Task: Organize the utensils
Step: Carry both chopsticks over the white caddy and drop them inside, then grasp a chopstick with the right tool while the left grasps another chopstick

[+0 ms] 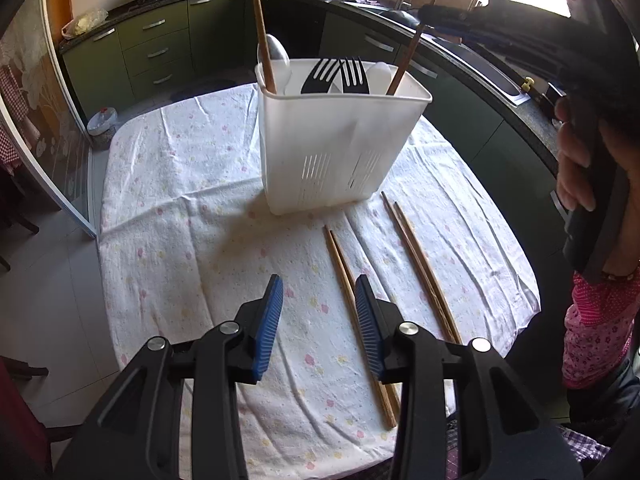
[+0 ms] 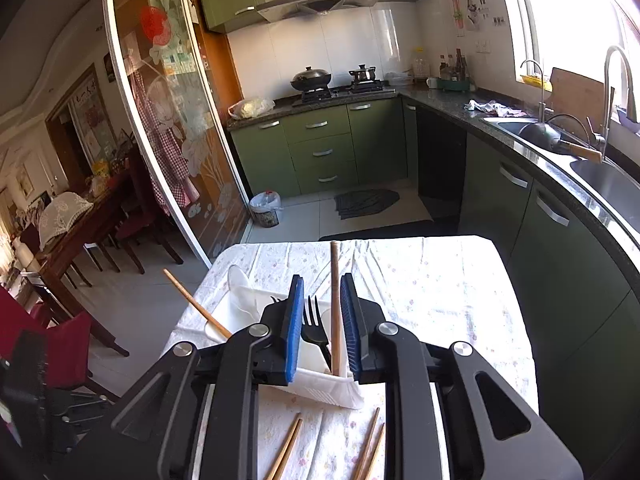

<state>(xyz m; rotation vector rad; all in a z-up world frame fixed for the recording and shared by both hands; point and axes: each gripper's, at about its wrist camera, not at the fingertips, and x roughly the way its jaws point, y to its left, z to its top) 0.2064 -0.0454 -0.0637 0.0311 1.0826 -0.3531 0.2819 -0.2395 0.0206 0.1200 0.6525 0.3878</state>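
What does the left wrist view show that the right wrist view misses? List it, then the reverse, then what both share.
Only the left wrist view: the left gripper, open over the cloth, the full length of both chopstick pairs lying on the table, and the person's hand on the other gripper's handle.

Only the right wrist view: the right gripper, open above the caddy, the range hood, and the dining room.

Both: the white utensil caddy with black forks, and the stove.
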